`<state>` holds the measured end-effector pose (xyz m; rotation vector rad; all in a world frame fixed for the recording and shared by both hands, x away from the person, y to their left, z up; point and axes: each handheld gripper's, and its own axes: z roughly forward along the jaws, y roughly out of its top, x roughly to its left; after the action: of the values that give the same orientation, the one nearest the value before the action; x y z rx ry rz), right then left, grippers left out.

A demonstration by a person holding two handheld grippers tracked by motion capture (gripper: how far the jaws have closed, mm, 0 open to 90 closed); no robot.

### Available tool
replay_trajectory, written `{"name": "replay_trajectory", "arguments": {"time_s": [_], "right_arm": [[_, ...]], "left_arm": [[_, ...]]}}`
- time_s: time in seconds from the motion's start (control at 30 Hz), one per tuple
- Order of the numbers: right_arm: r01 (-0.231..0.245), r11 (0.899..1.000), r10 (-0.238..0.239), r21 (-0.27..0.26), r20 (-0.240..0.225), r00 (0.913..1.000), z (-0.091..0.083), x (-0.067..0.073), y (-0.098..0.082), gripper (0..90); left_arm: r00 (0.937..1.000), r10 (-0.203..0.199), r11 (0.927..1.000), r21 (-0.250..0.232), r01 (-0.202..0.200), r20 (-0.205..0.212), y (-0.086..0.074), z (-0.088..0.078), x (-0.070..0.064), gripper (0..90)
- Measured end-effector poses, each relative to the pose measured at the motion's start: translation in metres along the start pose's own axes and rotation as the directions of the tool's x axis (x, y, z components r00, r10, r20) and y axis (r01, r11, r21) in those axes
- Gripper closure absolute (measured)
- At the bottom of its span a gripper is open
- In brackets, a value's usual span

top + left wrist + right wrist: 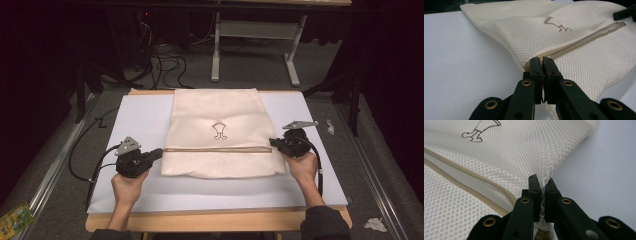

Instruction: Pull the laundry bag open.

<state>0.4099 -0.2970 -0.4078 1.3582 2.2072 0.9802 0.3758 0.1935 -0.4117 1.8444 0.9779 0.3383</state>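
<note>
A cream mesh bag [215,112] lies flat on the white sheet [140,120], with a small brown emblem [219,131] and a tan zipper [215,149] running across it. My left gripper [159,152] is at the bag's left edge, at the zipper's end. In the left gripper view its jaws [541,60] are pressed together on that edge of the bag [524,37]. My right gripper [273,143] is at the bag's right edge. In the right gripper view [541,180] it is shut on a raised fold of mesh [511,150] just past the zipper [474,187].
The sheet covers a wooden table [215,220] whose bare front edge shows. Grey floor surrounds it, with cables [170,62] and a white table frame [255,30] behind. A yellow packet [15,220] and crumpled paper [375,224] lie on the floor.
</note>
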Motion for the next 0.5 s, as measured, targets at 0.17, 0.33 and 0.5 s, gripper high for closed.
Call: {"name": "replay_trajectory", "arguments": {"time_s": [0.17, 0.33, 0.5], "right_arm": [[0.003, 1.0, -0.003, 0.004, 0.006, 1.0, -0.0004, -0.0004, 0.0015, 88.7], [-0.004, 1.0, 0.004, -0.003, 0.006, 1.0, 0.0009, -0.0009, 0.0018, 88.7], [-0.006, 1.0, 0.006, 0.001, 0.01, 0.9999, 0.0029, 0.0003, 0.0023, 88.7]], "left_arm": [[0.9999, -0.014, 0.9998, 0.014, 0.014, 0.003, -0.0009, 0.0021, 0.001, 87.8], [0.9999, -0.01, 0.9999, 0.011, 0.01, -0.013, -0.0001, -0.0028, 0.0037, 87.8], [0.9999, -0.007, 0.9999, 0.011, 0.007, -0.013, -0.001, -0.0028, 0.003, 87.8]]}}
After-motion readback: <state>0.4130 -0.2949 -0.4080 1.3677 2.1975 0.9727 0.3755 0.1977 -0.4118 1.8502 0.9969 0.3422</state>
